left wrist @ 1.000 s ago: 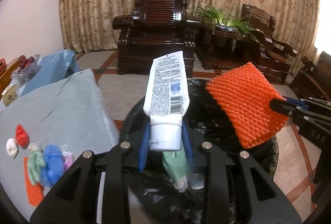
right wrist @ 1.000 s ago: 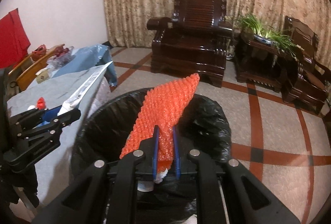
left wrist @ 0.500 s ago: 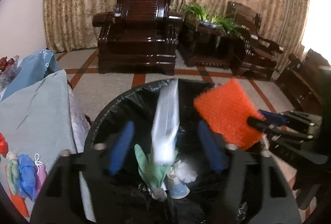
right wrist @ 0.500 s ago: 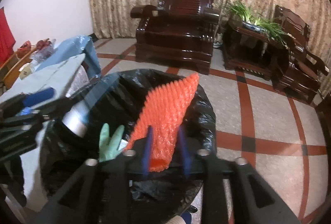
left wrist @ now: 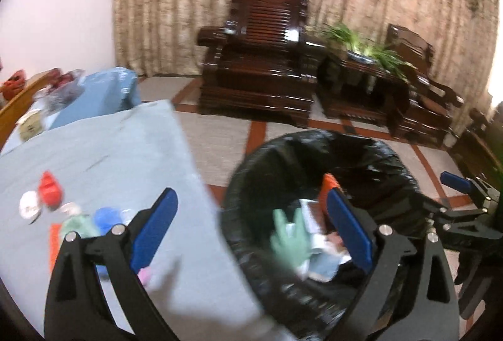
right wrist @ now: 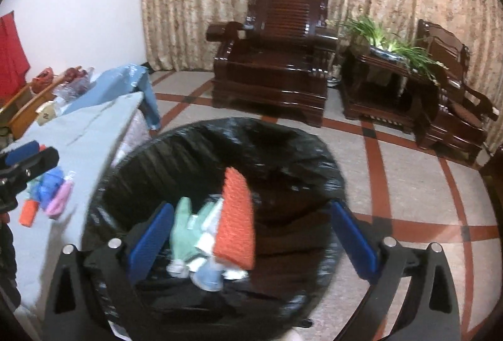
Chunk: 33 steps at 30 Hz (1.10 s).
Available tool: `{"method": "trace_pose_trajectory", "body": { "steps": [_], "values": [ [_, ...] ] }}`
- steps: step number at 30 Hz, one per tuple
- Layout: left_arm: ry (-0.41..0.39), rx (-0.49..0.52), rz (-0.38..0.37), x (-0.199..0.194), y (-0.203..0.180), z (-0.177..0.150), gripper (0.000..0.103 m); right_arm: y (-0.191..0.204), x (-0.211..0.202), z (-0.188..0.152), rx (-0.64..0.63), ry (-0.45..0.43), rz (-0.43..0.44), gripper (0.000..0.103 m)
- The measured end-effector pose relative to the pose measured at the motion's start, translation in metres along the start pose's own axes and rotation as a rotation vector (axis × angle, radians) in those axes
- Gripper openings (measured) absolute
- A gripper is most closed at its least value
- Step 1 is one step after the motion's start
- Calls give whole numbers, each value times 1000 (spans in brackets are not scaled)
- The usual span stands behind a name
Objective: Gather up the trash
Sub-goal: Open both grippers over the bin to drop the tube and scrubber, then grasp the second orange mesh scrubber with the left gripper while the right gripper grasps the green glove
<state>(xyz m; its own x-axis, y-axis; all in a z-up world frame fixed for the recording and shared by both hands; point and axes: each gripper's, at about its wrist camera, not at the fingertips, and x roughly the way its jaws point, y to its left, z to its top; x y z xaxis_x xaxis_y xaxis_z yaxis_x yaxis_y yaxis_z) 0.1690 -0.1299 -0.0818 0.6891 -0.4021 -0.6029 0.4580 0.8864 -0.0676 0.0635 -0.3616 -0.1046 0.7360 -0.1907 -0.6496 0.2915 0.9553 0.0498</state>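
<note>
Black liner rims the trash bin (right wrist: pixel 220 133) that sits directly ahead of and below my right gripper (right wrist: pixel 251 237), whose jaws are opening wide with nothing pinched: the orange foam net (right wrist: pixel 235 215) hangs loose between them, tilted on end over the bin's heap, beside a pale green glove (right wrist: pixel 184 231) and crumpled wrappers. My left gripper (left wrist: pixel 251 234) straddles the bin's near-left rim, jaws also opening and bare; its right pad stands over the bin (left wrist: pixel 314 139), its left pad over the grey-blue tablecloth (left wrist: pixel 110 152). What remains to be collected lies on that cloth, to the left of and slightly beyond my left jaws: a red cap-like piece (left wrist: pixel 48 188), a white disc (left wrist: pixel 28 205), and a blurred cluster of blue, green, pink and orange scraps (left wrist: pixel 100 218) just past the left pad. The orange strip in that cluster seems to run lengthwise toward me, though blur makes that uncertain. My left hand is plainly the nearer; the right would have to cross the bin. I judge the next reach to be a short swing left over the table edge, which falls away just beside the bin's rim. Open cloth surrounds the scraps on the far side, leaving room to come down on them from above; clutter further along the table stays well apart.
</note>
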Motion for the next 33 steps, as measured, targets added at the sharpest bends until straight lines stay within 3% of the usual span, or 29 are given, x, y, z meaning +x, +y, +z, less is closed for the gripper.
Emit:
{"method": "trace_pose_trajectory", "body": {
  "steps": [12,19,26,29,33],
  "values": [
    [-56,-113,250,-78,117,-25,93,109,2,9,-92,-12,188,97],
    [-23,-169,363,-97,179,-50,93,173,11,6,-161,0,286,97],
    [48,-207,408,-86,216,-78,92,220,23,-3,-194,5,353,96],
    [111,-236,399,-67,230,-93,77,234,30,-8,-208,6,367,93],
    [161,-258,374,-46,237,-105,74,243,40,-13,-222,24,375,89]
  ]
}}
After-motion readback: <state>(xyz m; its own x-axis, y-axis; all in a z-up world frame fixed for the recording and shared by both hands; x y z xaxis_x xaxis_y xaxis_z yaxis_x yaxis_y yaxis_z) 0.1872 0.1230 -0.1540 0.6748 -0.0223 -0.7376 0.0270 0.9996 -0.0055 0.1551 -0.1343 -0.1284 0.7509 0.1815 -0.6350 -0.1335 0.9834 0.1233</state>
